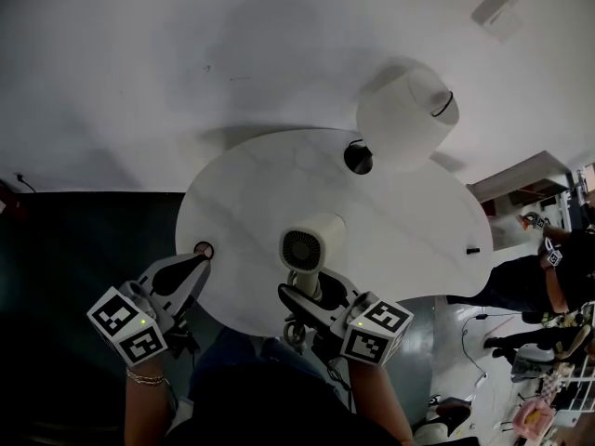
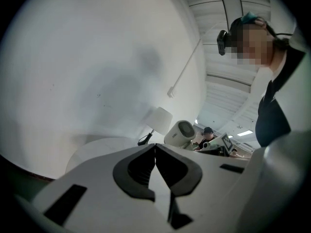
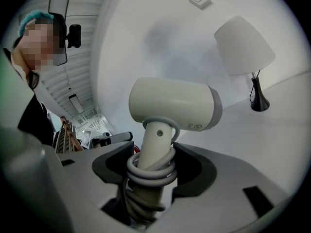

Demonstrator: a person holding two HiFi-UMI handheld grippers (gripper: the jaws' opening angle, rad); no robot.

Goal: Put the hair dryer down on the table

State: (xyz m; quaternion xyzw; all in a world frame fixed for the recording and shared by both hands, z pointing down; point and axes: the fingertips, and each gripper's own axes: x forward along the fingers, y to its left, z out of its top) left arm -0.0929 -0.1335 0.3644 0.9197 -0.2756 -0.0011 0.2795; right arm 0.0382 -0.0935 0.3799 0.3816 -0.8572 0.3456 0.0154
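A cream hair dryer [image 1: 311, 240] with its grey cord wound round the handle is over the near part of the round white table [image 1: 400, 230]. My right gripper [image 1: 314, 294] is shut on that handle. In the right gripper view the dryer [image 3: 172, 103] stands upright, its handle between the dark pads of the right gripper [image 3: 150, 161], above the table [image 3: 277, 130]. Whether it touches the tabletop I cannot tell. My left gripper [image 1: 191, 266] sits at the table's near left edge, shut and empty. In its own view the left gripper [image 2: 155, 148] has its jaw tips meeting, with the dryer [image 2: 181, 131] beyond.
A white-shaded lamp [image 1: 409, 114] with a black base [image 1: 358, 158] stands at the table's far side. A small round dark thing [image 1: 204, 249] lies by the left gripper's tip, and a small black item [image 1: 472, 249] at the right edge. A person [image 1: 548, 268] is at the far right.
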